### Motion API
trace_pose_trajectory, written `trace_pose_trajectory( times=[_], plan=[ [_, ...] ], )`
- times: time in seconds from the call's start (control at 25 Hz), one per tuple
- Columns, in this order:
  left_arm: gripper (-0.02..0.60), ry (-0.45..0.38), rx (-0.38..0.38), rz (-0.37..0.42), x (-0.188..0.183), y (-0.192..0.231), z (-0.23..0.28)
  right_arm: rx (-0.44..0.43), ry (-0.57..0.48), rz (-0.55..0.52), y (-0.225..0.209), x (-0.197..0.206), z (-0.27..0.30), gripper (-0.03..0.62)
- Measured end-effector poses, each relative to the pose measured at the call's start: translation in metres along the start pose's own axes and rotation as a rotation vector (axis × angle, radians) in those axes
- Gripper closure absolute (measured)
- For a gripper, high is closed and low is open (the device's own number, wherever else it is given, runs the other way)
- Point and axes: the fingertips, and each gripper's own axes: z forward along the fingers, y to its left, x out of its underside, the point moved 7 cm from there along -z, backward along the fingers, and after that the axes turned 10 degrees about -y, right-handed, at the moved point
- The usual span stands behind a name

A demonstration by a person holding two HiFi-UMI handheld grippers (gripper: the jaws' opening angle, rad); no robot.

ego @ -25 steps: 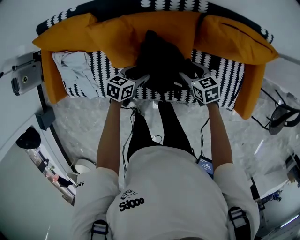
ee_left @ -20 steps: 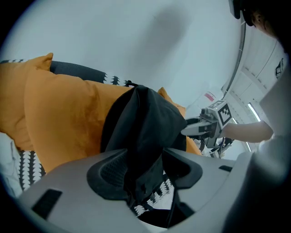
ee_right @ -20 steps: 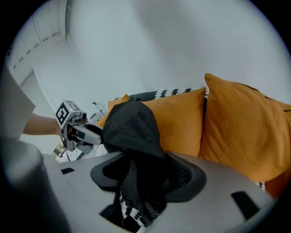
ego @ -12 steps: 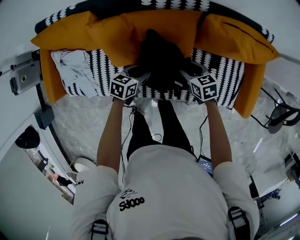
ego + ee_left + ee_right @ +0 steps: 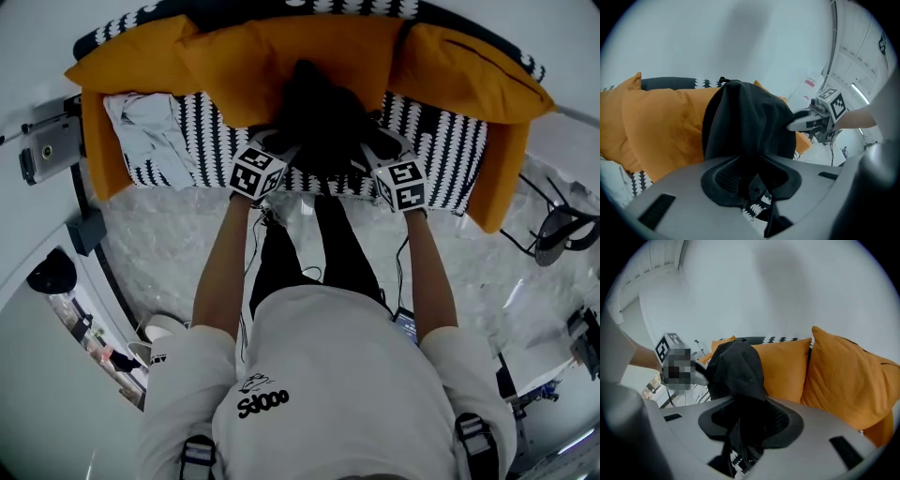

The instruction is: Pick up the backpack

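Observation:
The black backpack (image 5: 319,117) stands upright on the sofa seat, leaning on the orange back cushions. My left gripper (image 5: 283,150) is at its lower left side and my right gripper (image 5: 368,148) at its lower right. In the left gripper view the jaws of the left gripper (image 5: 752,180) are closing, with the backpack (image 5: 745,122) bunched between the pads. Black fabric of the backpack (image 5: 736,366) likewise fills the gap of the closing right gripper (image 5: 747,423). The bag's base is hidden behind the jaws.
The sofa seat (image 5: 441,150) has a black-and-white pattern, with orange cushions (image 5: 469,70) along the back and ends. A pale garment (image 5: 155,136) lies on the seat's left. A device (image 5: 47,155) stands at the far left and a chair (image 5: 562,234) at the right.
Both grippers have drawn in towards each other against the backpack's sides, and their jaws have narrowed onto its fabric. The backpack still stands where it was.

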Motion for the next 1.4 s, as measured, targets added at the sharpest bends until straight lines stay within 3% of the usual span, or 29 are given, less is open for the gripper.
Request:
trace_pose_trajectory(
  times=[0.4, 0.76, 1.04, 1.4],
  plan=[
    [0.502, -0.056, -0.035, 0.029, 0.019, -0.035, -0.032, 0.015, -0.041, -0.038, 0.044, 0.012, -0.039, 0.51],
    [0.519, -0.114, -0.055, 0.14, 0.02, -0.072, -0.073, 0.043, -0.05, -0.042, 0.076, 0.016, -0.081, 0.514],
    [0.528, -0.192, -0.058, 0.175, 0.021, -0.097, -0.116, 0.083, -0.091, 0.02, 0.109, 0.014, -0.109, 0.522],
    [0.529, -0.279, -0.036, 0.214, 0.025, -0.115, -0.175, 0.137, -0.199, 0.019, 0.162, -0.003, -0.144, 0.525]
  ],
)
